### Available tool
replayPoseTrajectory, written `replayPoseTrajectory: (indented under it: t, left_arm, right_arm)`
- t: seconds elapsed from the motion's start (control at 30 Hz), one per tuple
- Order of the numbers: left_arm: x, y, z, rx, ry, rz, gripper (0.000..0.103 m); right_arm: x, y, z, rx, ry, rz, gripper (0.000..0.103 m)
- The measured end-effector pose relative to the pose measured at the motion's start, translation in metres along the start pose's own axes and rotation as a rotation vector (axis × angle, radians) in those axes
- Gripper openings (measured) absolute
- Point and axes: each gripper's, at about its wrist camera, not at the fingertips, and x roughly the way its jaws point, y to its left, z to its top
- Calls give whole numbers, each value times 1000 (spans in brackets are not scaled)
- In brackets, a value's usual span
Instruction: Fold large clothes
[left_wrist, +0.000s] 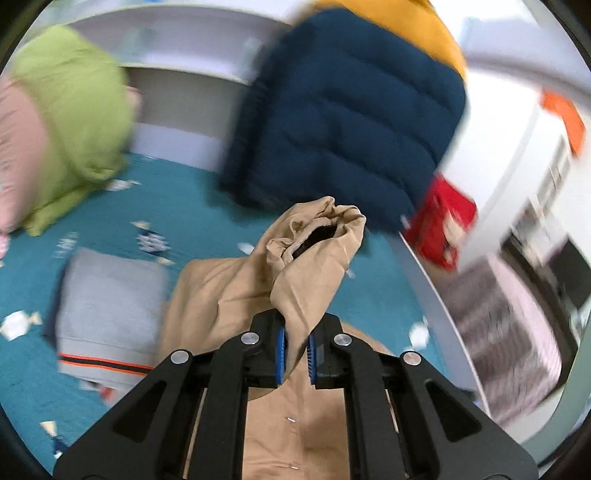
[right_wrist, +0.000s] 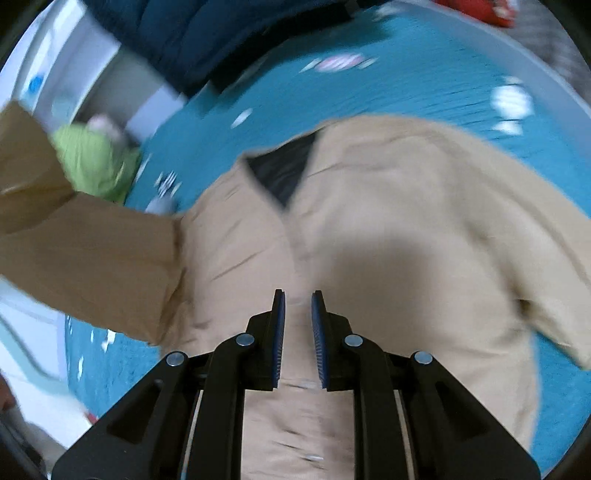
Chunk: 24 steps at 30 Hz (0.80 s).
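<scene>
A tan jacket (right_wrist: 388, 221) lies front-up on the teal bedspread (right_wrist: 406, 81), its dark lining showing at the collar. My left gripper (left_wrist: 296, 328) is shut on the jacket's sleeve (left_wrist: 314, 258), holding it lifted with the cuff opening pointing away. The same raised sleeve shows at the left of the right wrist view (right_wrist: 85, 258). My right gripper (right_wrist: 297, 306) is open and empty, hovering over the middle of the jacket's front.
A folded grey garment with an orange stripe (left_wrist: 110, 310) lies left of the jacket. A dark blue puffer jacket (left_wrist: 343, 110), a yellow garment (left_wrist: 406, 26), a green garment (left_wrist: 74, 110) and a red item (left_wrist: 443, 225) sit along the bed's far side. The bed edge (left_wrist: 443, 314) runs at right.
</scene>
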Motion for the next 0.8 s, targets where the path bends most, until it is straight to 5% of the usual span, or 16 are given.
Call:
replayPoseTrajectory:
  t: [0.17,0.3,0.4,0.5,0.57,0.63,0.7,0.8]
  left_arm:
    - [96,-77,-62,120,224,17,9]
    - [172,-102,-131,154,412,68,9]
    - [197,-110,-172,206,482,107,10]
    - [201,-108,-192,245,540,99,28]
    - [189,-99,-186,215,544,50,60]
    - [165,-88,-171,162,506,-18,70]
    - [144,-71,-153,143,462,-64,74]
    - [120,-41,-129,146,379,10,74]
  right_arm:
    - [-34,-76,-14,161,-61,-50,14]
    - [-41,-118,-31,236,-63,-90,14]
    - [-37,-136,-39,277,-43,-99,14]
    - [-34,-140,-35,283,-42,-103,17]
    - [-32,-135,-28,272,-51,-92,17]
    - [-28,-124,-14,230,-55,-68,17]
    - [-18,-112,-3,187,-46,-61,26]
    - [0,-92,9,132,-26,-48,41]
